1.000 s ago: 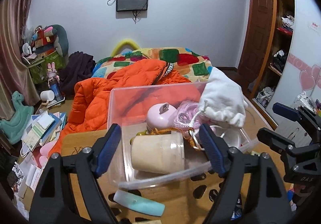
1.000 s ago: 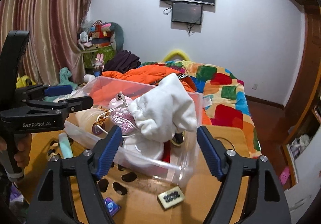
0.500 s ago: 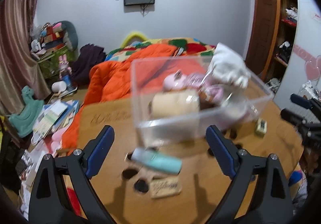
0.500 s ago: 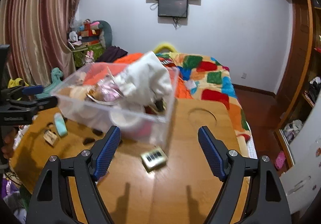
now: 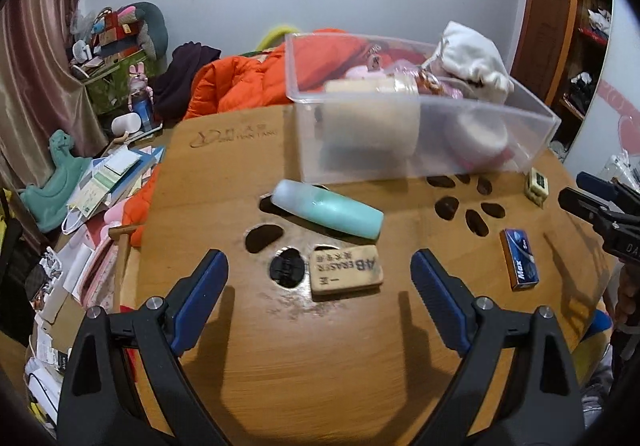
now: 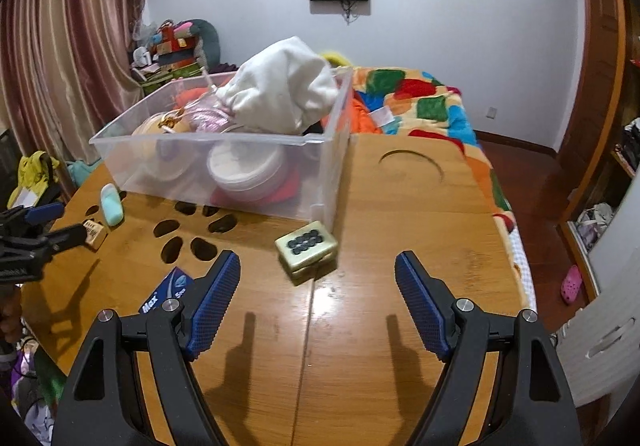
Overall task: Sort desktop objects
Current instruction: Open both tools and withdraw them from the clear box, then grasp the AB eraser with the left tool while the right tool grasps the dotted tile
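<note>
A clear plastic bin (image 5: 404, 154) (image 6: 320, 170) stands on the round wooden table, filled with a white cloth pouch (image 6: 280, 94), jars and pink items. In front of it lie a teal tube (image 5: 328, 212) (image 6: 111, 204), a tan eraser (image 5: 346, 272), a blue Max staple box (image 5: 520, 258) (image 6: 168, 294) and a cream mahjong tile (image 6: 306, 248) (image 5: 536, 186). My left gripper (image 5: 318, 282) is open and empty, over the eraser. My right gripper (image 6: 318, 286) is open and empty, just short of the tile.
The table (image 6: 380, 326) has dark paw-shaped cutouts (image 6: 188, 238) and a curved slot (image 6: 412, 162). A bed with a patchwork quilt (image 6: 424, 106) and an orange jacket (image 5: 240, 82) lies behind. Books and toys (image 5: 100, 182) crowd the floor at left.
Both grippers have pulled back and up from the bin, which now rests on the table. More of the tabletop and its loose items show in both views.
</note>
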`<state>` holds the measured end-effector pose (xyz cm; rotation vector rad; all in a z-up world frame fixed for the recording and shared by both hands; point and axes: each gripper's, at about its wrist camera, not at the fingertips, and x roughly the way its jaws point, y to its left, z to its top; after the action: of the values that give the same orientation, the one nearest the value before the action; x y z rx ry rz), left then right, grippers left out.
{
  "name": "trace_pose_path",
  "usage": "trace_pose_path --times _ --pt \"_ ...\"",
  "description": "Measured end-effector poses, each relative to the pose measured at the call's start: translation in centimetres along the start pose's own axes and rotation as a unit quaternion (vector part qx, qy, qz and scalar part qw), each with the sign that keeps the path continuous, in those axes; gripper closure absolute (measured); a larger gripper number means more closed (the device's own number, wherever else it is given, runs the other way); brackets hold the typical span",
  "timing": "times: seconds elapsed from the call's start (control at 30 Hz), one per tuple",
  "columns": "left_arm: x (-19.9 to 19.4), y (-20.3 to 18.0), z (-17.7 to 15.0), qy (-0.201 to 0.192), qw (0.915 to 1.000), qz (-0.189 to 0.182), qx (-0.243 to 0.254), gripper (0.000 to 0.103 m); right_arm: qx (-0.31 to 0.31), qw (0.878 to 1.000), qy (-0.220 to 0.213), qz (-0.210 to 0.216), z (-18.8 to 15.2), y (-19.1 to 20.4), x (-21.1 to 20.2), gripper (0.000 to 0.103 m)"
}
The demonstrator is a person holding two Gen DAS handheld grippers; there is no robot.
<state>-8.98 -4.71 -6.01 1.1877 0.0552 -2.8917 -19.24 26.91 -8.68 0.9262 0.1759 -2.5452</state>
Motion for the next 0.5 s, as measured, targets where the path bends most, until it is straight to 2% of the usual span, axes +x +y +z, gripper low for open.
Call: trace_pose_path --times 0.1,0.23,0.27,0.33,0.43,0.5 --pt "0.5 -0.3 -0.2 0.005 1.0000 -0.006 -0.006 0.010 -0.002 1.000 0.011 0.000 -0.1 0.0 0.8 0.026" --pt "0.9 -0.9 -0.7 0.000 0.9999 0.015 -0.001 0.010 0.014 0.999 0.028 0.010 0.0 -0.6 2.1 0.026" --pt "1.0 -1.0 -0.9 0.001 0.9998 0.019 -0.001 0.012 0.016 0.999 0.031 0.013 0.0 -0.7 2.4 0.026" --pt "1.0 -1.2 -0.9 -0.001 0.9996 0.027 -0.001 0.021 0.015 0.999 0.037 0.016 0.2 -0.8 3.0 0.027" --pt "1.1 -1.2 -0.9 -0.004 0.9995 0.031 0.002 0.025 0.010 0.999 0.044 0.020 0.4 -0.6 3.7 0.029" --pt "1.2 -1.2 -0.8 -0.007 0.9994 0.033 0.001 0.028 0.005 0.999 0.047 0.024 0.6 -0.3 4.2 0.035"
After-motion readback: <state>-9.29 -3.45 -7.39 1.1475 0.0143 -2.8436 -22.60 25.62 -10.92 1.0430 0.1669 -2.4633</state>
